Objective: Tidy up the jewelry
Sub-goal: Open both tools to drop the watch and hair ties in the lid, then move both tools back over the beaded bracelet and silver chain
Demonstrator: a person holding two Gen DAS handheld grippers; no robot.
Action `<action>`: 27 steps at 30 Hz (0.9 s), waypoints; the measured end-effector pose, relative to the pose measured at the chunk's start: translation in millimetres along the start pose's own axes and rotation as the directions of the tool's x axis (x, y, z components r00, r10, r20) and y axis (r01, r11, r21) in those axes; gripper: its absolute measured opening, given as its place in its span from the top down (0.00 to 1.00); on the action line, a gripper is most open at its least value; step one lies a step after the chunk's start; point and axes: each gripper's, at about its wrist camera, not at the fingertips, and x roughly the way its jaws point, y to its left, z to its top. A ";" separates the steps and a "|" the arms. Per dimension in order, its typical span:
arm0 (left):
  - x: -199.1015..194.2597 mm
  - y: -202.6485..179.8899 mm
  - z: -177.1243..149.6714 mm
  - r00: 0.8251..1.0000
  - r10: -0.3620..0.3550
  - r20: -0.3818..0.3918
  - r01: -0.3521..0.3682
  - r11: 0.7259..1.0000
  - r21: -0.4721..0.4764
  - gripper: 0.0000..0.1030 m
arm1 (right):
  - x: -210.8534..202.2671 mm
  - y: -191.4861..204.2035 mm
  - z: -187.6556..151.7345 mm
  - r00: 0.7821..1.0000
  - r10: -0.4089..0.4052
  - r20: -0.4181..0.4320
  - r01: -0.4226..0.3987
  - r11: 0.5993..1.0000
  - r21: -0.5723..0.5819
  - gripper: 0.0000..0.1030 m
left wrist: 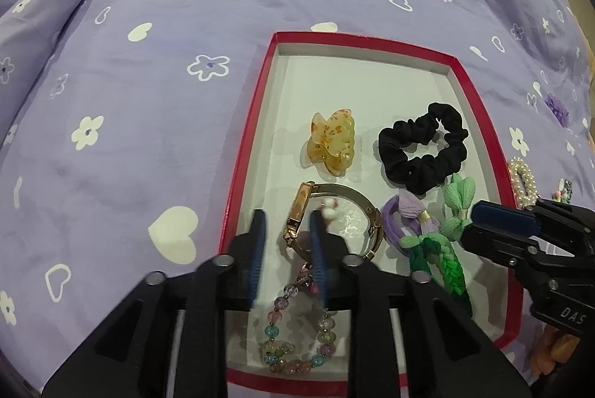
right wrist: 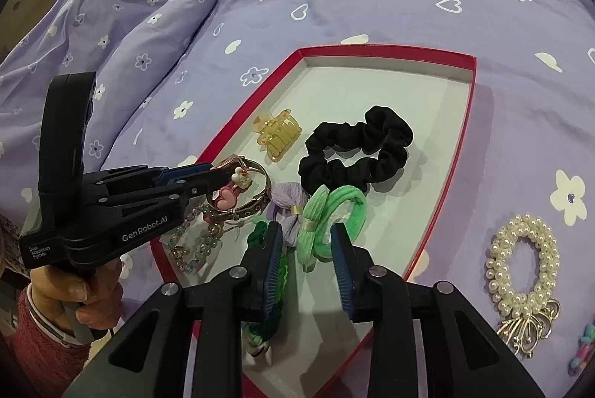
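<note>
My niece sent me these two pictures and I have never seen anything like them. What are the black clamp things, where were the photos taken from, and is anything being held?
A person holds a hand-operated grasping tool in each hand; no robot arm is involved. Each picture comes from a fisheye camera mounted on one tool, looking along its fingers: the first from the left tool, the second from the right tool. On a purple bedspread sits a red box holding a yellow hair claw, black scrunchie, gold watch, beaded bracelet and green hair ties. A pearl hair tie lies outside. Both tools are slightly open above the box, gripping nothing.
</note>
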 end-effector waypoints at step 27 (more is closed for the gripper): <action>-70.7 -44.2 -41.0 0.986 -0.140 0.090 0.149 0.985 -0.091 0.55 | -142.8 -80.3 -81.8 0.973 -0.118 0.196 0.067 0.966 0.249 0.59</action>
